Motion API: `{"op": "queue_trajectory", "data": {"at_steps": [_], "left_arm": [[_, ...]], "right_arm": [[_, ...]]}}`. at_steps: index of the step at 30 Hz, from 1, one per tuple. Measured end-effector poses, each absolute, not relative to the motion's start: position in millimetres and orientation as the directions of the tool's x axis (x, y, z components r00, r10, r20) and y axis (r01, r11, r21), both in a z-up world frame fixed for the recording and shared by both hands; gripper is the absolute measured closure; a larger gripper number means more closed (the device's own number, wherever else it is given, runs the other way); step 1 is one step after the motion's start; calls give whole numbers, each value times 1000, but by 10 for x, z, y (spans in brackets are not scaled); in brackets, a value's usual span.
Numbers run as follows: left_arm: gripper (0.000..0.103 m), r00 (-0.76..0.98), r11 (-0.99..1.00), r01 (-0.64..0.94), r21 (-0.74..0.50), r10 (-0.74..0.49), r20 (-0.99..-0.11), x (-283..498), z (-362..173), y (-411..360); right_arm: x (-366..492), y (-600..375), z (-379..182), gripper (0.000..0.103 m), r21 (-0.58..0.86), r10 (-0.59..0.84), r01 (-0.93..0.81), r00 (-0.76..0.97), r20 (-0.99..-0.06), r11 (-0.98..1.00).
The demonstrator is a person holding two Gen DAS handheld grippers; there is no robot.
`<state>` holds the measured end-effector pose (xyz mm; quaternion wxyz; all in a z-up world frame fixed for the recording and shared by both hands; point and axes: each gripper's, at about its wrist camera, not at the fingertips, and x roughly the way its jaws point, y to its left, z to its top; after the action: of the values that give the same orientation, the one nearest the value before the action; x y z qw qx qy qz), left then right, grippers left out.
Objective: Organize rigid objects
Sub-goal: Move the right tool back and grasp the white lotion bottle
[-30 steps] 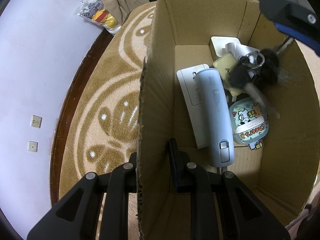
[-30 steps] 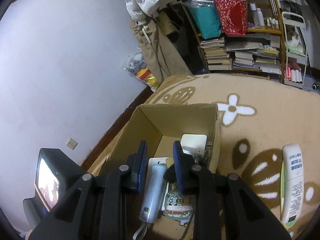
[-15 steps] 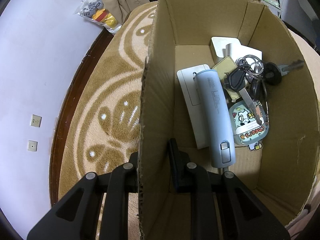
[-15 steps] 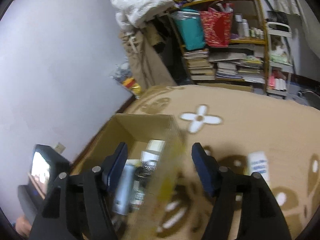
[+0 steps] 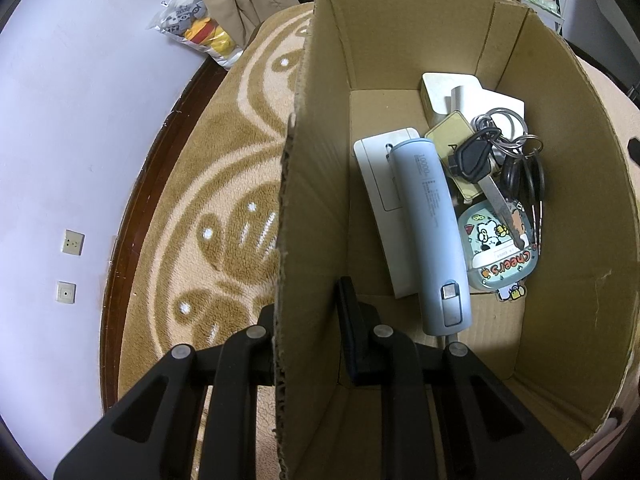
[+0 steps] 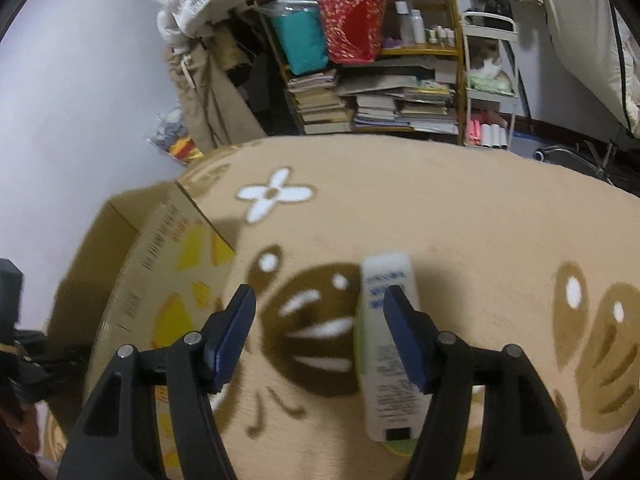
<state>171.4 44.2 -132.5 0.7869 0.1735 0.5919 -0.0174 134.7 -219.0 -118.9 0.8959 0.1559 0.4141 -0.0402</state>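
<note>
The left gripper (image 5: 308,312) is clenched on the left wall of the box (image 5: 316,184), one finger outside against the cardboard, the other inside. Ahead of these jaws, on the box floor, lie a blue power bank (image 5: 432,232) resting on a white flat device (image 5: 384,192), with a bunch of keys (image 5: 500,160) to its right over a yellow card (image 5: 448,136) and a cartoon-printed case (image 5: 496,252); a white charger (image 5: 448,92) sits at the far end. The right gripper (image 6: 320,332) is released, its jaws spread wide over the rug (image 6: 460,220). A white bottle (image 6: 388,344) lies on the rug, partly behind the right finger, mostly between the jaws; whether it touches the finger cannot be told. The box (image 6: 160,264) stands just left of the left finger, blurred. A shelf (image 6: 380,52) of books and bags is far ahead.
</note>
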Motion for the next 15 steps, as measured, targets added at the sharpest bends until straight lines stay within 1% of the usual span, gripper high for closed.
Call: {"op": "queue_trajectory", "data": {"at_steps": [10,13,15], "left_arm": [[84,300,938,234,256,180,-937,1708,-1323,426],[84,301,938,234,256,180,-937,1707,-1319,427],[84,300,938,234,255,180,-937,1703,-1316,424]], "right_arm": [[1280,-2345,-1513,33,189,3,246,601,-800,950],[1277,-2385,-1589,38,189,-1,259,592,-806,947],[1283,-2407,-1610,46,171,-21,269,589,-808,948]]}}
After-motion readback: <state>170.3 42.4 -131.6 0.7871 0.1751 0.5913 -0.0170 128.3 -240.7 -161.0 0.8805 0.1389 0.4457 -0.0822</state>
